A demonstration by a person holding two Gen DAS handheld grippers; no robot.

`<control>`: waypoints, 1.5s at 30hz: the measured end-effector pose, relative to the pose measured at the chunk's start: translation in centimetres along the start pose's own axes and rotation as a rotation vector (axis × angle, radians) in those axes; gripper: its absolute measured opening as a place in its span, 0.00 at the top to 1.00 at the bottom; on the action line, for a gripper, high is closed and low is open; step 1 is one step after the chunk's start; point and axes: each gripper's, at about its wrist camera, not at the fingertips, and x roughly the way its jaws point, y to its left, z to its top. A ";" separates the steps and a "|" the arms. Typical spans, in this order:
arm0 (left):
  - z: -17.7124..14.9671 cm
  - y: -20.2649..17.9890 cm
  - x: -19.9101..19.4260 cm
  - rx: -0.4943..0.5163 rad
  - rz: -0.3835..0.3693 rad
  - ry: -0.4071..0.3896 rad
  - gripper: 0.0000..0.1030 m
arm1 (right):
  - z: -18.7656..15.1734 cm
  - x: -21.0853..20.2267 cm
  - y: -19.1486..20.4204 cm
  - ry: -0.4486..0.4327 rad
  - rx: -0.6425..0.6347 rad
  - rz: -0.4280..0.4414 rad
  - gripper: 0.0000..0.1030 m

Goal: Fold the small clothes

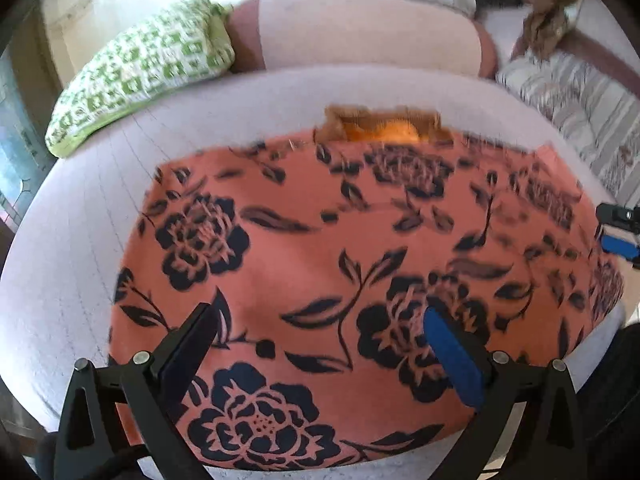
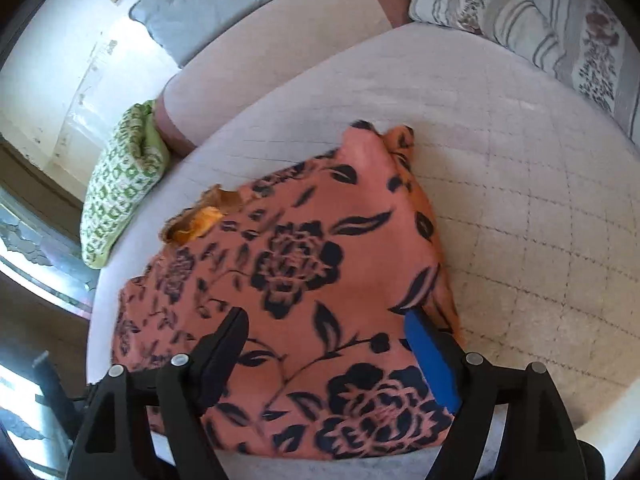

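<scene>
A small salmon-orange garment with a black flower print (image 1: 320, 248) lies spread flat on a pale quilted sofa seat (image 1: 80, 240). Its neckline with an orange-brown lining (image 1: 384, 124) points to the far side. My left gripper (image 1: 320, 320) hovers open over the garment's near half, holding nothing. In the right wrist view the same garment (image 2: 304, 264) lies on the seat (image 2: 520, 200), neckline (image 2: 204, 216) at the far left. My right gripper (image 2: 324, 328) is open above the garment's near right part, empty. Its tip shows at the right edge of the left wrist view (image 1: 618, 232).
A green-and-white checked cushion (image 1: 144, 68) lies at the far left of the seat, also in the right wrist view (image 2: 120, 184). The pink backrest (image 1: 360, 32) runs behind. A striped floral cushion (image 1: 580, 108) sits at the far right, and shows in the right wrist view (image 2: 520, 12).
</scene>
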 end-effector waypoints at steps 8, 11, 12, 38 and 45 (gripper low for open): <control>2.0 -1.4 0.6 0.027 -0.010 -0.052 0.01 | 4.4 -0.6 0.6 -0.047 -0.010 0.109 0.19; 1.5 -2.1 2.8 0.036 -0.023 0.023 0.01 | 6.4 1.1 0.4 -0.015 -0.008 0.184 0.19; 1.3 -2.2 3.4 0.045 -0.021 0.044 0.00 | 7.0 2.4 0.0 0.004 0.006 0.192 0.19; -0.6 4.4 -1.9 -0.049 0.014 -0.055 0.00 | 8.8 4.0 1.0 0.011 -0.014 0.060 0.19; -3.3 10.0 -3.9 -0.188 0.095 -0.049 0.00 | 1.6 3.6 0.0 0.107 -0.027 0.016 0.18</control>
